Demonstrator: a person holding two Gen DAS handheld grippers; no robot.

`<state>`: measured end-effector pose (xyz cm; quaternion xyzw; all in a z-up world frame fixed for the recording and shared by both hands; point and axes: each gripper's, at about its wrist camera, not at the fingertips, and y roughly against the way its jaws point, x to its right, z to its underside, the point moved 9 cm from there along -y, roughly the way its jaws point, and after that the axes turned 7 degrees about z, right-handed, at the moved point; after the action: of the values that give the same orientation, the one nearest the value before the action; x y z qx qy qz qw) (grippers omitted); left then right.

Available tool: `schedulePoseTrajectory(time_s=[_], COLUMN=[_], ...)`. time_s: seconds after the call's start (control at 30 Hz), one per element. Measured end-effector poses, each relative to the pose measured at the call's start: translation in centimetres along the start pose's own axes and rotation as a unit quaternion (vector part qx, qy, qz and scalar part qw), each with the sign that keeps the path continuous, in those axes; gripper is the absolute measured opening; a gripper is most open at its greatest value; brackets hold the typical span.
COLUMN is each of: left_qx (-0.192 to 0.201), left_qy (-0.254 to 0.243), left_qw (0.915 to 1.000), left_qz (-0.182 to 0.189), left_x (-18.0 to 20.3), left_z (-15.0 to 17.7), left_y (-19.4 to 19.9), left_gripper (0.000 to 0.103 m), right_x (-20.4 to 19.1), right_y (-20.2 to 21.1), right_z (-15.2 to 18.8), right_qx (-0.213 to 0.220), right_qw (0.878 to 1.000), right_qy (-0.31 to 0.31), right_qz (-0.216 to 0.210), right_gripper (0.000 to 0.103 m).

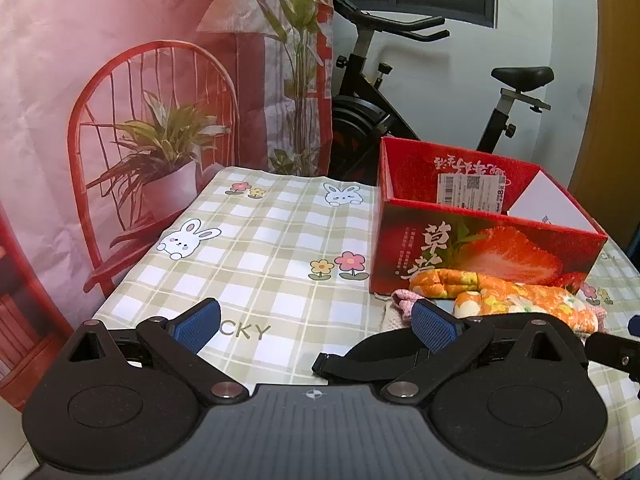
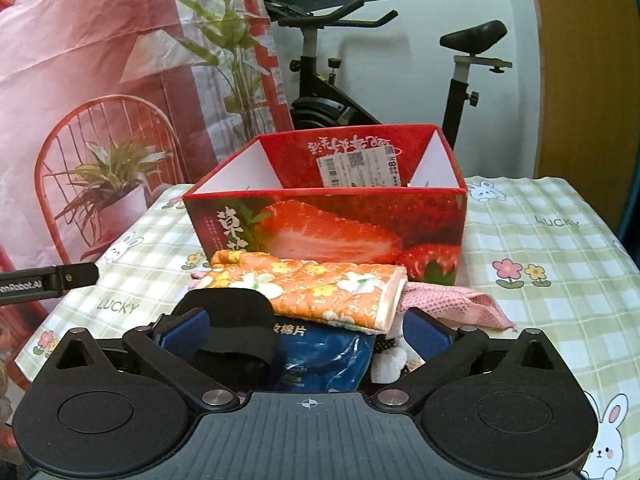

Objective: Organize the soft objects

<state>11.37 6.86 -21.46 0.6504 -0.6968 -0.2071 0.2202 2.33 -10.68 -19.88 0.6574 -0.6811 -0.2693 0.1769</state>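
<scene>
1. Tools first: the right tool [image 2: 306,332] stands with its jaws wide apart, pads [image 2: 184,330] pressing on nothing. The left tool [image 1: 316,322] is likewise spread, with only checked cloth between its pads.
2. Pile: straddled by the right tool lie a black strap [image 2: 230,328] and a blue pack [image 2: 324,354], with white bits to the right of the pack. The jaws look set this wide to take in something bulky.
3. Beyond those, an orange floral mitt [image 2: 320,290] lies across the heap, over a pink cloth [image 2: 460,302].
4. Left view: the same heap sits to the right of the tool, the mitt [image 1: 520,300] just past its right pad, so this tool is beside the pile, not over it.
5. Box: the red strawberry box [image 2: 340,232] stands open behind the pile, touching or nearly touching the mitt; probably the soft things go there.
6. Tabletop [image 1: 260,248]: bare to the left, room to sort.
</scene>
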Motion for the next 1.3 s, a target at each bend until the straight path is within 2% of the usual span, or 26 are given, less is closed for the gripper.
schedulePoseTrajectory(time_s=[0.13, 0.33, 0.67, 0.83, 0.87, 1.17, 1.3], left_qx=[-0.001, -0.008, -0.014, -0.021, -0.022, -0.028, -0.032], left_qy=[0.006, 0.015, 0.021, 0.021, 0.021, 0.023, 0.031], left_qw=[1.0, 0.9999, 0.9997, 0.9995, 0.9995, 0.9994, 0.999], left_qz=[0.0, 0.001, -0.004, -0.011, -0.012, -0.001, 0.009], left_x=[-0.4, -0.6, -1.1, -1.3, -1.3, -1.1, -1.1], left_z=[0.2, 0.7, 1.0, 1.2, 1.3, 1.7, 2.1], left_y=[-0.1, -0.4, -0.7, -0.8, -0.8, -1.1, -1.3], left_gripper=[0.102, 0.102, 0.102, 0.102, 0.102, 0.101, 0.1], right_x=[0.0, 0.0, -0.5, -0.7, -0.7, -1.4, -1.9], right_y=[0.2, 0.4, -0.5, -0.6, -0.6, -0.8, -0.9], right_z=[-0.4, -0.4, 0.2, 0.7, 0.8, 1.3, 1.5], right_qx=[0.019, 0.033, 0.001, -0.012, -0.013, -0.029, -0.032], right_qw=[0.999, 0.999, 1.0, 1.0, 1.0, 0.999, 0.999], right_qy=[0.014, 0.007, 0.002, 0.01, 0.01, 0.026, 0.032], right_qz=[0.022, -0.001, -0.008, 0.007, 0.009, -0.007, -0.019], right_gripper=[0.103, 0.103, 0.103, 0.102, 0.101, 0.064, 0.056])
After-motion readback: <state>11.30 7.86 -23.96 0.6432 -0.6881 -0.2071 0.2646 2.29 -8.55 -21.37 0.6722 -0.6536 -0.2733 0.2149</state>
